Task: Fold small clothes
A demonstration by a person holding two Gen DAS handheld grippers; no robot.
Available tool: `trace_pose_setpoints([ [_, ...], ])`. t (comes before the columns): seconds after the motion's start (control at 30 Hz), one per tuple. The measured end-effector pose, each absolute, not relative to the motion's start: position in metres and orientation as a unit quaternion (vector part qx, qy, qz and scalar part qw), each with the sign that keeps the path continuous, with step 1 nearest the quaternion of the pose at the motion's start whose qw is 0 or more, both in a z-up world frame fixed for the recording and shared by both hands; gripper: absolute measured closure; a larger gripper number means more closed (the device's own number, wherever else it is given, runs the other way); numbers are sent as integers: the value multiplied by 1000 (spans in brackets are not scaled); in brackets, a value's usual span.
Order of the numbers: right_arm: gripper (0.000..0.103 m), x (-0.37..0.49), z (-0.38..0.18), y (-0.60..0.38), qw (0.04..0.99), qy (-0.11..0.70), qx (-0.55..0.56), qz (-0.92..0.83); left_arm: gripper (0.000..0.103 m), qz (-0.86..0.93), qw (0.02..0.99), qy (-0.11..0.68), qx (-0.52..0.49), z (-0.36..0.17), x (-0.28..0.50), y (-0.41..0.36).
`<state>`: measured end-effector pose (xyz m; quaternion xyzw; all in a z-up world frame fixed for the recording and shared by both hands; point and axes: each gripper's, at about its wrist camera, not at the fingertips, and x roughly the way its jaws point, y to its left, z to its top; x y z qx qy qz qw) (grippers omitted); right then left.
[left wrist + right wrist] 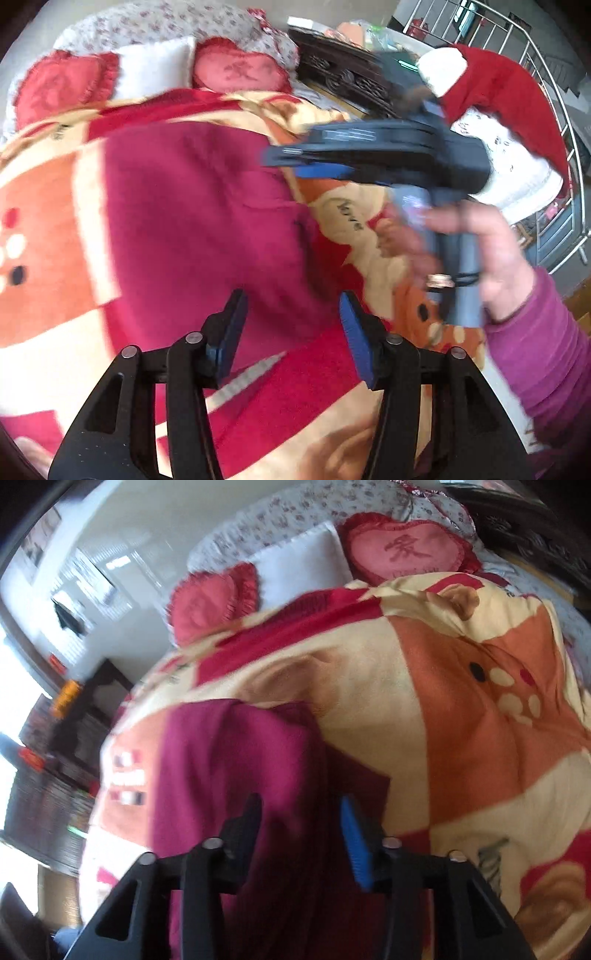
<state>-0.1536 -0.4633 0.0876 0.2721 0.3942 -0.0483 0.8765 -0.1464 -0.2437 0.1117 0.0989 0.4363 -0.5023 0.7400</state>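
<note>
A bedroom: a bed covered by a plush blanket [55,236] in cream, orange and red with a cartoon bear print fills both views, with white walls behind and a dark carved wooden headboard [343,79] to one side. On the blanket, script reading "love" shows in the left wrist view beside the other gripper.

At the head of the bed lie a floral-print quilt [159,22], a white pillow [155,68] and two red heart-shaped cushions with frilled edges; the nearer one [406,550] carries an embroidered Chinese character, not sharp enough to read surely.

The magenta knit garment [199,221] lies spread flat on the blanket in the middle of the bed. In the right wrist view its long axis runs away from the camera toward the pillows, its far edge folded over [236,760].

The left gripper [291,336] hovers over the garment's near part, jaws wide apart with nothing between them. The right gripper [301,834] has its jaws wide too, garment cloth lying between and under them; whether the pads touch it, I cannot tell through the blur. In the left view the right hand [491,258], in a magenta sleeve and wearing a ring, grips that tool's handle.
</note>
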Motion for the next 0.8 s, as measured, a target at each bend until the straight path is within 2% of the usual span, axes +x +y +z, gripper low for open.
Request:
trace_pose_setpoints([
  [0.1,51,-168,104,-439,887,387,252,-23,49,-454,773,431,106,105,-131,-222],
  [0.23,52,-172,104,-398,892,409,191,9,49,-403,780,470,96,77,-107,-214],
  [0.3,65,-174,90,-380,888,443,124,-17,49,-395,776,482,99,62,-107,-215],
  [0.37,69,-179,66,-375,877,472,66,-56,49,-397,770,490,102,49,-110,-217],
  [0.47,68,-193,41,-396,871,471,131,-52,49,-395,767,496,104,39,-113,-220],
  [0.57,68,-201,56,-411,869,459,186,-24,49,-394,775,483,107,48,-113,-221],
  [0.63,58,-206,74,-424,879,423,220,-16,49,-395,783,469,106,57,-115,-219],
  [0.67,48,-204,81,-430,886,402,228,-29,49,-394,787,463,106,60,-116,-219],
  [0.7,42,-203,87,-438,893,381,234,-49,49,-393,788,462,105,61,-116,-221],
  [0.8,41,-177,85,-452,887,381,249,-78,49,-387,790,464,106,55,-116,-230],
])
